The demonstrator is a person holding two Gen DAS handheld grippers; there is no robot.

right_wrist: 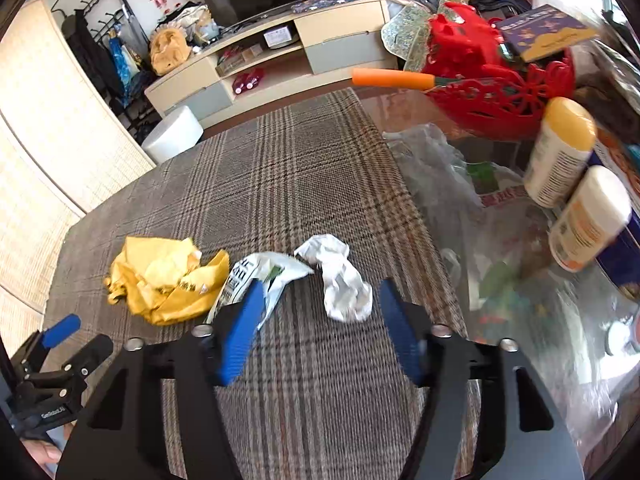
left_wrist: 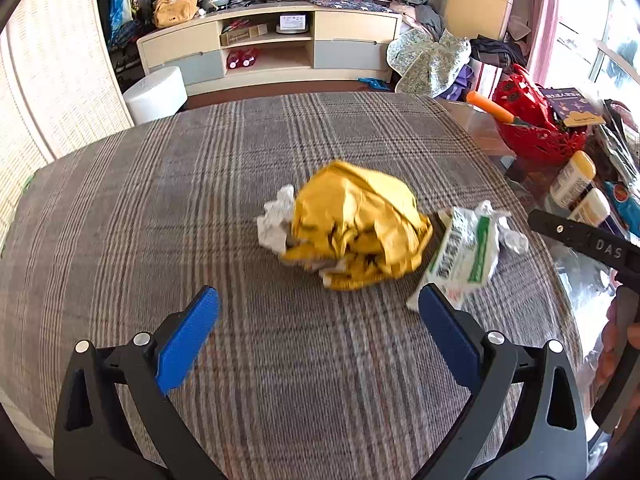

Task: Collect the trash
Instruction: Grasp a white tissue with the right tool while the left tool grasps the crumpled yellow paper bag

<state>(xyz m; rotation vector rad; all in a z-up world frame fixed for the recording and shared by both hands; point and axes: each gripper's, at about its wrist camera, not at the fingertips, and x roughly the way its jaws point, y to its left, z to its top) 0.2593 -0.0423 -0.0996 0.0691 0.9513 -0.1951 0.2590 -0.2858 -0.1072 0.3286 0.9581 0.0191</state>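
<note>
On the left side, the left tool (left_wrist: 318,312) is hovering with its blue fingers spread wide and holding nothing, low over the plaid surface (left_wrist: 160,208). It is pointing toward the crumpled yellow wrapper (left_wrist: 356,224), which is lying near the middle of the surface. This wrapper is looking soft and bulky, with many folds, and a small white paper ball (left_wrist: 276,220) is touching its left edge. To take it well, the left tool is probably needing to go forward and down so that both fingers are closing around the thick middle, not only on a loose flap.

Next to the right, a flattened white and green package (right_wrist: 256,280) is lying just beside the yellow wrapper, partly behind one finger of the right tool (right_wrist: 318,304). This tool is also standing open and empty. Between its fingers, a little ahead, a crumpled white tissue (right_wrist: 340,280) is resting on the surface. It is looking light and easy to push away, so a slow closing seems wise.
</note>
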